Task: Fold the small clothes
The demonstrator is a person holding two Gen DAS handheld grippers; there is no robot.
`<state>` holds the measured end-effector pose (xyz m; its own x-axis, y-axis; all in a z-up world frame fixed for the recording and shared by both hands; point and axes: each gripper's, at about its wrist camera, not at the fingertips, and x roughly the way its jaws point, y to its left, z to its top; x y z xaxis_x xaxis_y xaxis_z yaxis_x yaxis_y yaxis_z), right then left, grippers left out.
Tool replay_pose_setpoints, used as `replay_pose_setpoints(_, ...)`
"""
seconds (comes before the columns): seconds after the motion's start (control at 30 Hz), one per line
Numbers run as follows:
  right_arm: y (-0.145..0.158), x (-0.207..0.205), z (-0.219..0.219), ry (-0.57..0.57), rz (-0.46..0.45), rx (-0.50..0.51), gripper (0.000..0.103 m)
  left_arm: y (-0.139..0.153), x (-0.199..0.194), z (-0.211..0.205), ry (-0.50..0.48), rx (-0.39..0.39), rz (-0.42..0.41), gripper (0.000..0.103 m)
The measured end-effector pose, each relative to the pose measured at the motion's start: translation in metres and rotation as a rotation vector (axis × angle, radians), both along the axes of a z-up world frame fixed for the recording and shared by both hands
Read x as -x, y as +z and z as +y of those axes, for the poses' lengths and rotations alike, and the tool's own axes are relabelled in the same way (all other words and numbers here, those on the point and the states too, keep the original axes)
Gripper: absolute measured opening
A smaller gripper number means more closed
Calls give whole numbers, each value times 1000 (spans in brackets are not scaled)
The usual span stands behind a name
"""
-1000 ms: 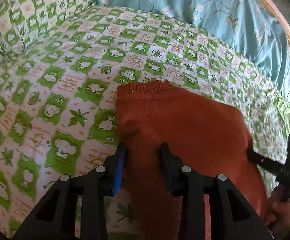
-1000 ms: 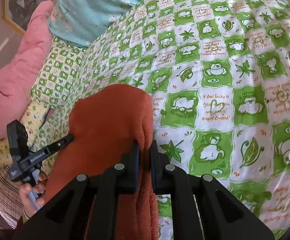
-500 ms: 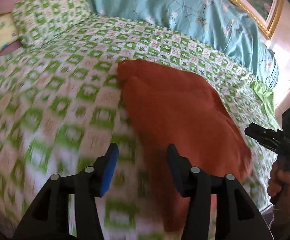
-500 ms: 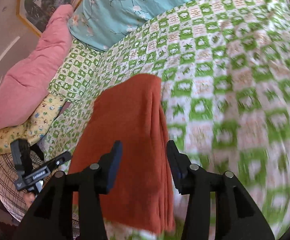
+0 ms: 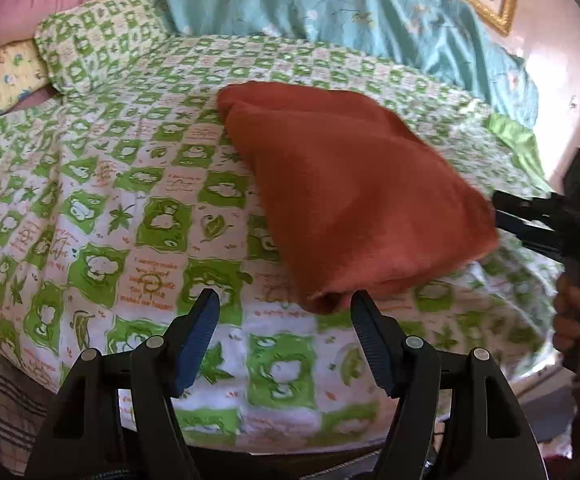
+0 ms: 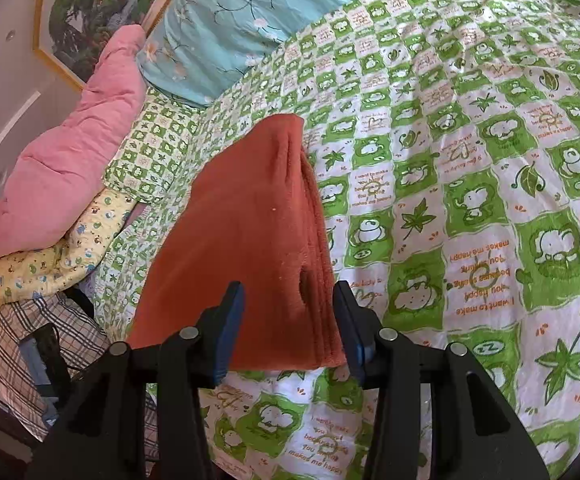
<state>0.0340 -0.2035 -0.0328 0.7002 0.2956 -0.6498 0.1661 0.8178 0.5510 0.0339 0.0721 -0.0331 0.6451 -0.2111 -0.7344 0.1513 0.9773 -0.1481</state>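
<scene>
A folded rust-orange knitted garment (image 5: pixel 354 184) lies flat on the green-and-white checked bedsheet (image 5: pixel 129 208); it also shows in the right wrist view (image 6: pixel 249 232), layered edges to the right. My left gripper (image 5: pixel 285 340) is open and empty, just short of the garment's near corner. My right gripper (image 6: pixel 290 320) is open, its fingers standing either side of the garment's near edge without gripping it. The right gripper also shows at the right edge of the left wrist view (image 5: pixel 546 220).
A teal floral quilt (image 5: pixel 330 8) lies along the far side. A checked pillow (image 5: pixel 97 40), a yellow pillow (image 6: pixel 49 260) and a pink quilt (image 6: pixel 57 160) pile at the head. A plaid cloth (image 6: pixel 29 352) hangs by the bed's near edge.
Both grippers opened and let go of the garment, then drew back toward the bed's near edge. The garment now lies folded on the sheet.
</scene>
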Motion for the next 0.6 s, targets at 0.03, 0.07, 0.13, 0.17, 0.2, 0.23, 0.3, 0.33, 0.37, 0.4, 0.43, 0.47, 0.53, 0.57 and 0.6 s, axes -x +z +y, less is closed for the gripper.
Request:
replay_pose_setpoints(0.03, 1, 0, 1, 2, -2, 0, 47, -2, -3, 1, 16, -3, 3, 68)
replay_pose_setpoints(0.07, 2, 0, 3, 4, -6, 2, 47, -4, -5, 2, 27, -1, 7, 66)
replay_pose_setpoints(0.13, 2, -1, 5, 8, -10, 7, 47, -6, -9, 4, 38, 11, 10, 58)
replay_pose_setpoints(0.17, 2, -3, 6, 16, -10, 7, 47, -5, -10, 4, 34, 25, 9, 53)
replay_pose_setpoints(0.2, 1, -4, 7, 22, -8, 10, 47, -3, -12, 3, 29, 33, 6, 51)
replay_pose_setpoints(0.23, 0, -6, 9, 26, -2, 19, 47, -4, -13, 1, 33, 32, 1, 51)
replay_pose_setpoints(0.3, -4, -9, 12, 31, 11, 32, 47, -8, -20, 0, 43, 35, 14, 49)
replay_pose_setpoints(0.33, -6, -9, 13, 33, 19, 38, 47, -9, -22, 1, 48, 55, 24, 45)
replay_pose_setpoints(0.37, -8, -9, 14, 35, 23, 39, 45, -9, -23, 2, 49, 69, 24, 38)
replay_pose_setpoints(0.4, -11, -9, 15, 40, 26, 36, 38, -8, -23, 2, 48, 78, 18, 24)
replay_pose_setpoints(0.43, -12, -8, 16, 42, 29, 35, 31, -7, -23, -1, 33, 81, 9, 15)
replay_pose_setpoints(0.47, -13, -8, 16, 45, 32, 36, 12, -6, -21, -6, 17, 65, 3, 8)
replay_pose_setpoints(0.53, -12, -10, 14, 62, 37, 24, 5, -2, -17, -15, 21, 8, -11, 5)
replay_pose_setpoints(0.57, -3, -8, 15, 65, 13, 33, 5, 0, -15, -16, 23, -2, -10, 4)
replay_pose_setpoints(0.6, 7, -5, 15, 69, -16, 49, 5, 1, -14, -16, 26, 1, -7, 4)
